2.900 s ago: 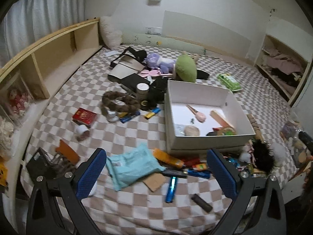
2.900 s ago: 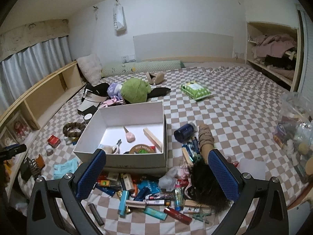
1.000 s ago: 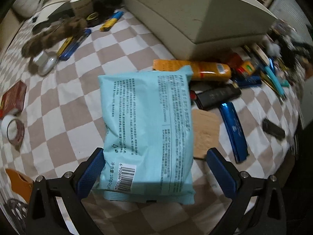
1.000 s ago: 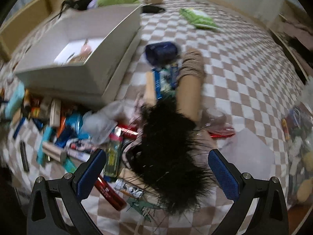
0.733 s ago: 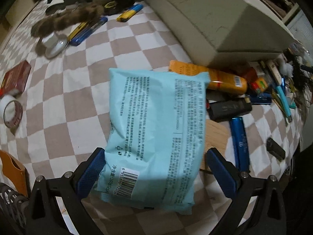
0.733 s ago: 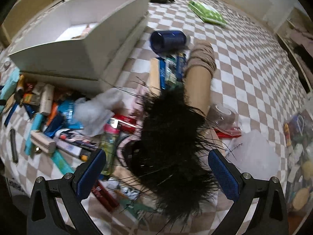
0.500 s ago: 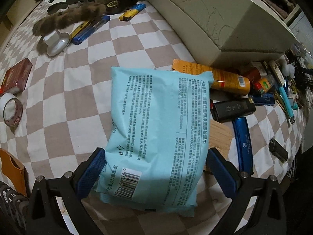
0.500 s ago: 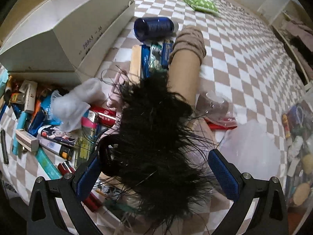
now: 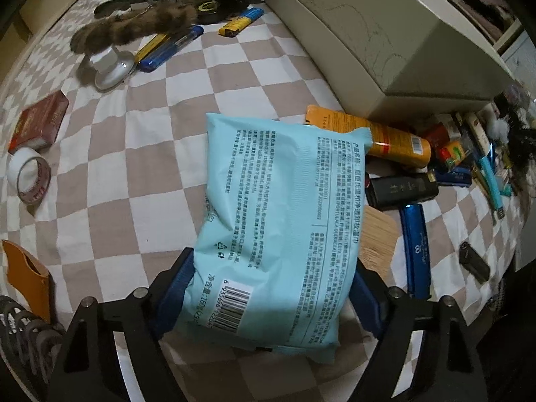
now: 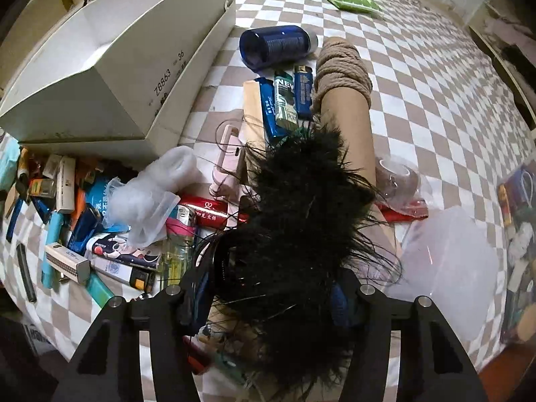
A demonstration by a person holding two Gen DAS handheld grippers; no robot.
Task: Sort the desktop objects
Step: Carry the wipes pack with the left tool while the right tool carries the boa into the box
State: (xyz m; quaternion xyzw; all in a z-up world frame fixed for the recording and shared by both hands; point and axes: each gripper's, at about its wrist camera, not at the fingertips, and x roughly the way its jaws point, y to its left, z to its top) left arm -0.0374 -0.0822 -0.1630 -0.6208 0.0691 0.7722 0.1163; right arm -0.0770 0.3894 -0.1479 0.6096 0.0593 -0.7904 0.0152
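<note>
Both tools closing right now, one grab each.

Left tool (image 9: 268,301): jaws closing on the near end of the light-blue wipes pack (image 9: 281,221), blue pads against its two long edges. The pack lies flat on the checked bedspread (image 9: 140,154), just in front of the white box (image 9: 385,37). Risk: soft bag, held only at one end, so it may sag or slide out on the lift. Its far corner overlaps the orange tube (image 9: 378,135) and could drag it along.

Right tool (image 10: 271,298): jaws closing around the black feathery thing (image 10: 294,221), which sits on the clutter beside the cardboard tube wound with rope (image 10: 345,100). Risk: I pinch loose fluff only and it pulls free, or strands snag the neighbours.

Hard to see: the right pads are buried in feathers, so I can't tell what they bite. Whatever is under the feathers and under the pack is hidden. The box interior is out of view.
</note>
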